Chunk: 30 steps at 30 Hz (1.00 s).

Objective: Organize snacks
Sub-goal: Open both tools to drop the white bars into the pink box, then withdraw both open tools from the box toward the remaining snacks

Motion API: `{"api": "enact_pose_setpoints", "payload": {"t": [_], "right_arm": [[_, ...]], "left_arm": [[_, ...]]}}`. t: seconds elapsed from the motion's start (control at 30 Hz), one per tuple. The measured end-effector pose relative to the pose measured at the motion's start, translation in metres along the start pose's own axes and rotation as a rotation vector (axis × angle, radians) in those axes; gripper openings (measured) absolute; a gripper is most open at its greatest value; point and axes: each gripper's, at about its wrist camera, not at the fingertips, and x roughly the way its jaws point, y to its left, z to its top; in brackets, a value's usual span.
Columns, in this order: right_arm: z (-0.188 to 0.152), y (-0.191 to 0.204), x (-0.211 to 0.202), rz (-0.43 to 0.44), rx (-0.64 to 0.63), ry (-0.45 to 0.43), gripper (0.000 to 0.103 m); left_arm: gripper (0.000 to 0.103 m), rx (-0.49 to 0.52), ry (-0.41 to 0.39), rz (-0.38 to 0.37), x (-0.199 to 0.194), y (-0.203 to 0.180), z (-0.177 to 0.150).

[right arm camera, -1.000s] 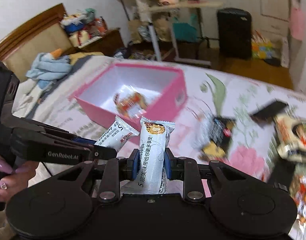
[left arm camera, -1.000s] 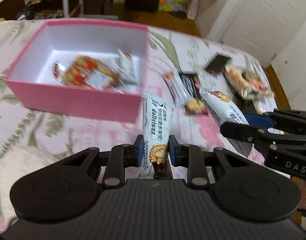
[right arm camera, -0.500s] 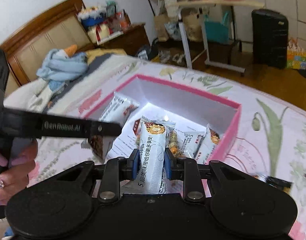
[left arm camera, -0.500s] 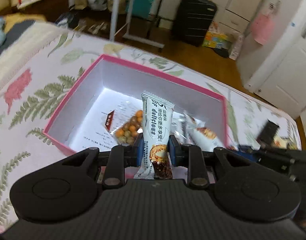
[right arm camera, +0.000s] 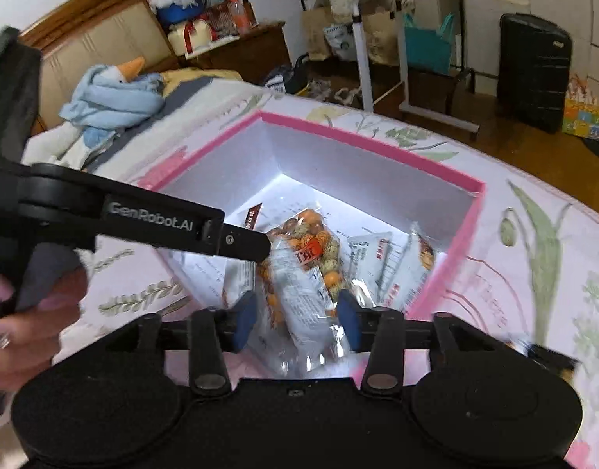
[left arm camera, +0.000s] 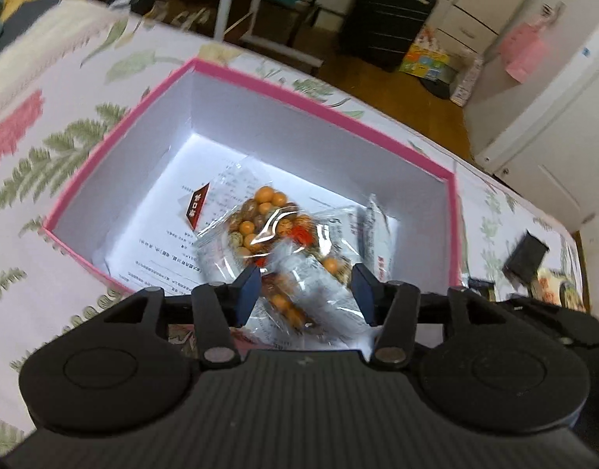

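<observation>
Snack packets heaped in pink box on floral bedspread; left gripper and right gripper both spread, empty, above them.

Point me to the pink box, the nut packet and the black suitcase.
pink box point(left arm camera: 322, 109): left wrist view, on its far pink rim.
nut packet point(left arm camera: 260, 215): left wrist view, on the orange nuts showing through the clear wrapper.
black suitcase point(right arm camera: 533, 74): right wrist view, on its front shell.
</observation>
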Motion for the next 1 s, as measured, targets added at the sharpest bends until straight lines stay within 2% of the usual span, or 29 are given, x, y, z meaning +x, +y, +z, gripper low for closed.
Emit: {"api": "enact_pose_setpoints", "payload": {"t": [0.1, 0.27, 0.53, 0.7, 0.87, 1.0], "right_arm": [[-0.012, -0.003, -0.039, -0.021, 0.029, -0.034, 0.066], [-0.036, -0.021, -0.099, -0.033, 0.119, -0.074, 0.067], [-0.068, -0.054, -0.171, -0.113, 0.17, -0.127, 0.068], [-0.098, -0.074, -0.199, -0.24, 0.194, -0.164, 0.069], [-0.131, -0.107, -0.211, -0.254, 0.285, -0.179, 0.069], [-0.152, -0.123, -0.205, -0.324, 0.301, -0.164, 0.069]], "left_arm": [[0.057, 0.067, -0.018, -0.026, -0.022, -0.014, -0.007], [0.061, 0.181, -0.011, -0.066, -0.055, -0.045, -0.021], [0.066, 0.306, 0.006, -0.155, -0.087, -0.096, -0.041], [0.068, 0.358, 0.017, -0.193, -0.085, -0.125, -0.055], [0.068, 0.383, 0.059, -0.228, -0.066, -0.15, -0.068], [0.068, 0.39, 0.091, -0.258, -0.048, -0.167, -0.079]]}}
